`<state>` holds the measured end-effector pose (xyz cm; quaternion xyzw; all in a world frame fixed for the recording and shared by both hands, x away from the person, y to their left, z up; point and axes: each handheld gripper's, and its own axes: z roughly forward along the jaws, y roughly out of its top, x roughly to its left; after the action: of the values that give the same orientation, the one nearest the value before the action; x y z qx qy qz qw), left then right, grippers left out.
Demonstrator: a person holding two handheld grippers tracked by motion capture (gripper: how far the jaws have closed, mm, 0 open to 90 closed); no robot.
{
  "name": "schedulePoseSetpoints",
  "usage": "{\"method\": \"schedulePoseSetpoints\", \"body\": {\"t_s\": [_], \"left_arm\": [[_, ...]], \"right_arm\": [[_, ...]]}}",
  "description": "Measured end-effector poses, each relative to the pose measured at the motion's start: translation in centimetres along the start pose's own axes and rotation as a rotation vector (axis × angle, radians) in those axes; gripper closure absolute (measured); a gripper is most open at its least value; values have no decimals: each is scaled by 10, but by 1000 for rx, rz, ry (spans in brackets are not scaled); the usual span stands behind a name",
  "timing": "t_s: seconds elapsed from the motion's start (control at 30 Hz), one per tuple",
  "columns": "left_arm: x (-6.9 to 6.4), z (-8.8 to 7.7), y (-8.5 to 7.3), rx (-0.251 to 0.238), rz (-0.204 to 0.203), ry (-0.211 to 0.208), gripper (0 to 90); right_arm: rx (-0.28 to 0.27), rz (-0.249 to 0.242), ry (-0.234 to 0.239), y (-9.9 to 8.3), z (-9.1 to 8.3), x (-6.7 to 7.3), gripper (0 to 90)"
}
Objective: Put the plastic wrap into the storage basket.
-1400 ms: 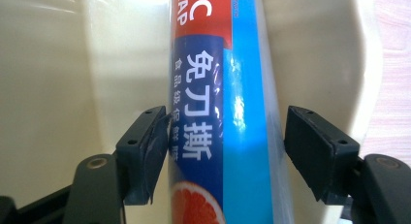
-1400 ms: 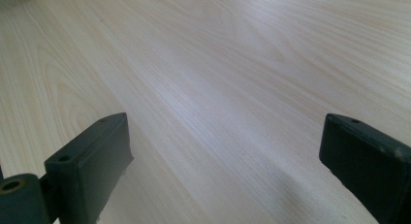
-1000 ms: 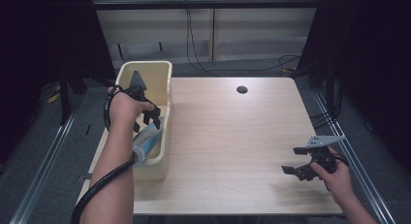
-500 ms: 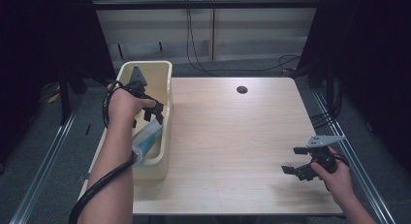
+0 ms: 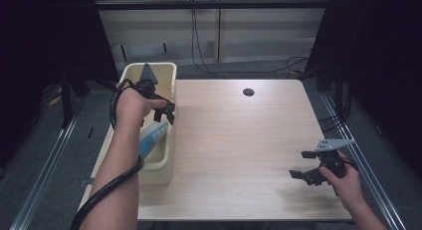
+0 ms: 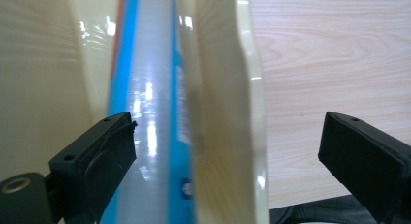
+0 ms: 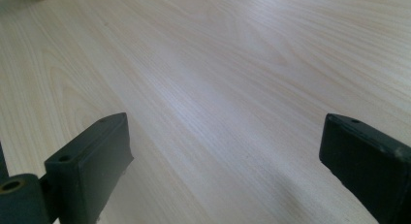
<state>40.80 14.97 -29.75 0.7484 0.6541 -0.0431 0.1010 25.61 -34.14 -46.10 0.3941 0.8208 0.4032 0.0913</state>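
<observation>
- Left gripper [image 5: 164,112]: upper left of the high view, held over the right-hand wall of the bin. Jaws wide apart, gripping nothing; in the left gripper view they straddle the wall, one jaw inside above the tube, the other out over the table. Judged to be lining up on the tube, though the wall stands between the jaws.
- Tube [image 5: 152,138]: blue and white, long, lying inside the bin [image 5: 170,73] along its right wall, one end toward the lower left of the frame. In the left gripper view the tube [image 6: 150,112] runs up the frame, close against the cream wall [image 6: 228,112]. Whether it touches the wall cannot be told.
- Bin: cream, oblong, at the left edge of the table [image 5: 239,140].
- Right gripper [image 5: 304,165]: lower right of the high view, low over bare wood, well apart from the bin. Jaws spread wide, empty; apparently parked clear of the work.
- Table: pale wood, a small dark hole [image 5: 248,92] near its far edge.
</observation>
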Motion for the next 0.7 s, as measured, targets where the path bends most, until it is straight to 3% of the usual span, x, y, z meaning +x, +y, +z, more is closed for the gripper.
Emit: {"method": "schedulePoseSetpoints", "body": {"t_s": [0.23,0.7], "left_arm": [[-15,1,-1,-6,50,-39,44],[-46,8,1,-34,136,-73,47]], "right_arm": [[-4,0,3,1,-1,1,42],[2,-7,-2,1,1,2,42]]}}
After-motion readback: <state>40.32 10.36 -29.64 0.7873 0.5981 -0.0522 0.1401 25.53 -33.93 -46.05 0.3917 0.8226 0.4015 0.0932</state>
